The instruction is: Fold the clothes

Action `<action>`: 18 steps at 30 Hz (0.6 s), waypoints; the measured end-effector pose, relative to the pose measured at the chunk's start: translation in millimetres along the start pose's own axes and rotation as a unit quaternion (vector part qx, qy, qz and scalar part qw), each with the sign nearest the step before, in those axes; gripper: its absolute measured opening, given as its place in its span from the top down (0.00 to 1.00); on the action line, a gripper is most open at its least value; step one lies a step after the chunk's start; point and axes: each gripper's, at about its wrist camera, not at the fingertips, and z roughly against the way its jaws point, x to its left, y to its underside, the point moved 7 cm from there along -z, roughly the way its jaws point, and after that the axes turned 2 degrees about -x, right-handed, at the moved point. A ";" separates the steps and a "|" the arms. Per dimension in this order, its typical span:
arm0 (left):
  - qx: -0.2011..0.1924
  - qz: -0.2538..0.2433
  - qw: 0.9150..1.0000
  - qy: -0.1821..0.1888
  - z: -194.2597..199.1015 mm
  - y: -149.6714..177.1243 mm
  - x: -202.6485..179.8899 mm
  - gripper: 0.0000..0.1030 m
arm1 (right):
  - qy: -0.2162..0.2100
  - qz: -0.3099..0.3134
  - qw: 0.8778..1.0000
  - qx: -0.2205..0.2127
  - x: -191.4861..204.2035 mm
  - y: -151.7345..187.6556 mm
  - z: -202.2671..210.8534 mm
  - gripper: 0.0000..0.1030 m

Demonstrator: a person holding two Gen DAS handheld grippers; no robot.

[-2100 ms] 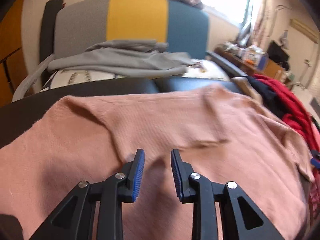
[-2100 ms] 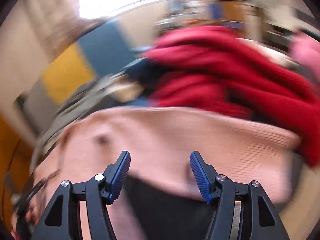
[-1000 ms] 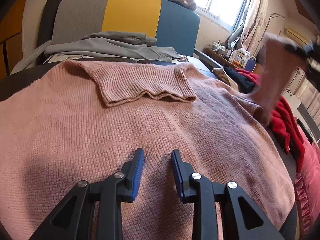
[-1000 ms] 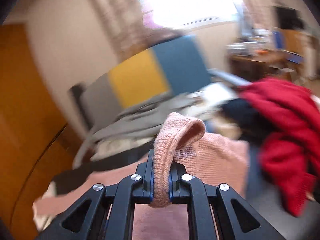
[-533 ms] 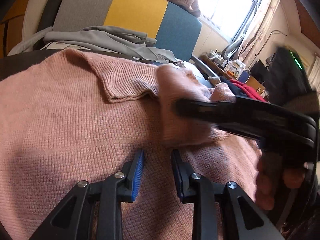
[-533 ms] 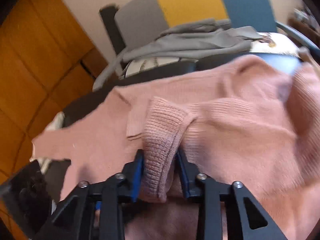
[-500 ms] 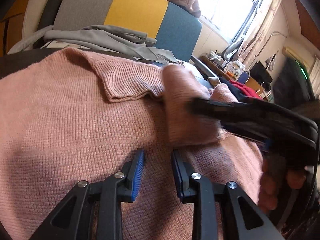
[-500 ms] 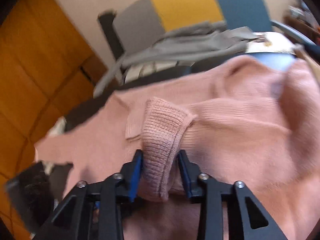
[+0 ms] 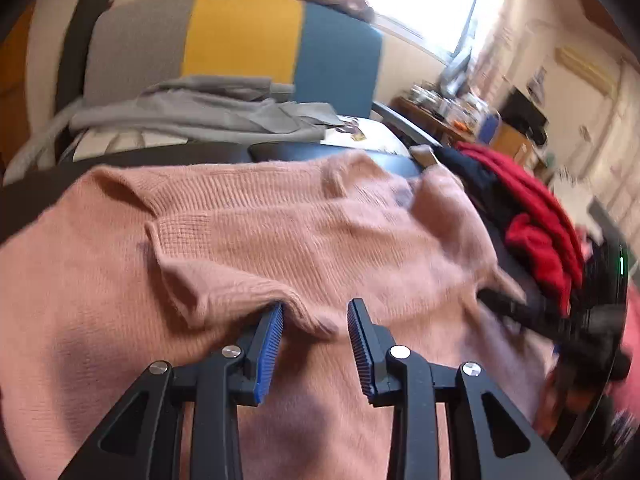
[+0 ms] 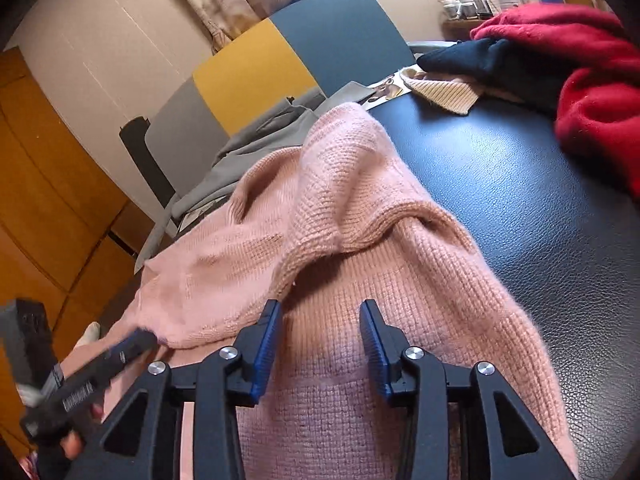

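I have the pink knit sweater (image 9: 320, 240) spread across the dark padded surface (image 10: 520, 208), with one sleeve folded over its body and ending in a ribbed cuff just ahead of my left gripper (image 9: 316, 334). That gripper's jaws are opening; the cuff's edge lies between the blue pads (image 9: 269, 344) and brushes the left one, but the pads do not pinch it. My right gripper (image 10: 320, 340) hangs over the sweater's other side with its jaws closing, parted above flat knit and holding nothing; a raised fold of the sweater sits just beyond its tips. Behind the sweater lies a grey garment (image 9: 208, 114) in front of a grey, yellow and blue backrest (image 9: 240, 36). To the right are a red sweater (image 10: 580, 64), a dark navy garment (image 10: 480, 58) and a beige ribbed piece (image 10: 444, 94), apart from the pink one.
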 end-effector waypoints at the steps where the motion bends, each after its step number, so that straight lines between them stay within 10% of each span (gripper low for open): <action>1: 0.003 0.023 1.000 -0.004 -5.0 -1.1 7.7 0.67 | -0.005 -0.003 1.000 -0.002 -1.8 -0.5 0.0 0.59; 8: 0.001 0.122 0.993 0.002 -16.9 5.0 42.4 0.70 | -0.023 -0.019 1.000 -0.005 -4.8 1.4 1.8 0.60; 10: 0.005 0.133 0.991 0.007 -18.8 3.3 44.9 0.86 | -0.023 -0.018 1.000 -0.005 -5.2 2.8 1.0 0.60; 18: -0.060 0.084 0.994 0.038 22.4 -54.0 17.5 0.95 | -0.041 -0.036 0.998 -0.009 -9.2 2.3 4.0 0.60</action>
